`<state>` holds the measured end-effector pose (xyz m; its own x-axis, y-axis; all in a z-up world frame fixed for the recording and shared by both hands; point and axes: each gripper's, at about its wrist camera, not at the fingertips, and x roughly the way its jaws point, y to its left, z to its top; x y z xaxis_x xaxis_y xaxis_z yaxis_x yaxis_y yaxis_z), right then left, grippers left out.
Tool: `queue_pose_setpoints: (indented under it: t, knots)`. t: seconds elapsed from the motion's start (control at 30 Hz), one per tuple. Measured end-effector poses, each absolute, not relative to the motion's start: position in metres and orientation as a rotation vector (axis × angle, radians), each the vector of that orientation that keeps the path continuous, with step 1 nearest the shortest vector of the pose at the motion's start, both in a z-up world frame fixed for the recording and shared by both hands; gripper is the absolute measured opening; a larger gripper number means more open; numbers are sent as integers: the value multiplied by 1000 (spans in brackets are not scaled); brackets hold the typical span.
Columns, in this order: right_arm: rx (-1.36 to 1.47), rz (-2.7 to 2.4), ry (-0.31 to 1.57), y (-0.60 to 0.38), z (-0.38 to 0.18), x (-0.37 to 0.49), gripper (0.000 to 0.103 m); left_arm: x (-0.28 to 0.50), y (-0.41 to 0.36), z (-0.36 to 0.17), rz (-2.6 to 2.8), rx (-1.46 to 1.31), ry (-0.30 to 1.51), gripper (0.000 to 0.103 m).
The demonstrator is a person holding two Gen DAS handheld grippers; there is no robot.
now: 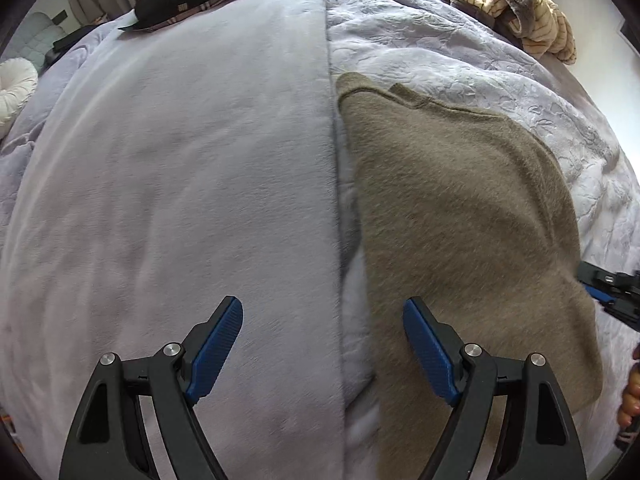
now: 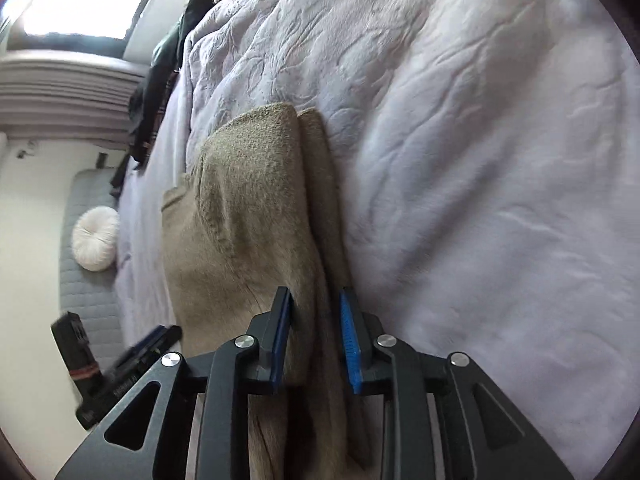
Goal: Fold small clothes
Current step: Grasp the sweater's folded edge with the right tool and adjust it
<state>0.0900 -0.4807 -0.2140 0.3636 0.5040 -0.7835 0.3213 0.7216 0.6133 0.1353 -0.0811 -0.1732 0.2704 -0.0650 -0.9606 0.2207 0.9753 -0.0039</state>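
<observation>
A folded olive-brown fleece garment lies on a lavender bedspread covering a bed. The left claw hovers wide open with nothing in it, one blue pad over the garment's near edge. The right claw is partly closed, its blue pads either side of the garment's doubled edge. A striped plush blanket is heaped farther back.

Soft, even daylight fills both views, and in the right wrist view it pours from a blown-out window at upper left that has lost all detail. Fisheye bending curves the bed into a dome, with dark vignette corners. Motion blur smears the left hand-held gripper in that view, and shadows stay faint.
</observation>
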Motion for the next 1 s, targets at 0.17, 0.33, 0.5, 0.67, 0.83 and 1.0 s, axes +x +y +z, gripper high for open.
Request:
queue_pose_setpoints:
  t: [0.17,0.33,0.5,0.67,0.83,1.0]
  knots:
    - [802,309,1208,-461,-183,61,30,117,-71,-168,-241,117,1321,84]
    - [695,321,1302,-437,-190,50,18,95,-81,-175,-283,128,1359,84]
    - [672,194,1365,-446,-218,33,8,78,-87,-205,-274,153,1426,84]
    - [710,164,1373,-454,-233,28,13,67,-86,-210,-282,177,1419,84]
    - [697,119,1380,-446,-222,35,15,62,-87,-206,-268,199,1424,84]
    - [623,108,1219,-442,-173,36,15,58,-84,-205,-235,161,1438,84]
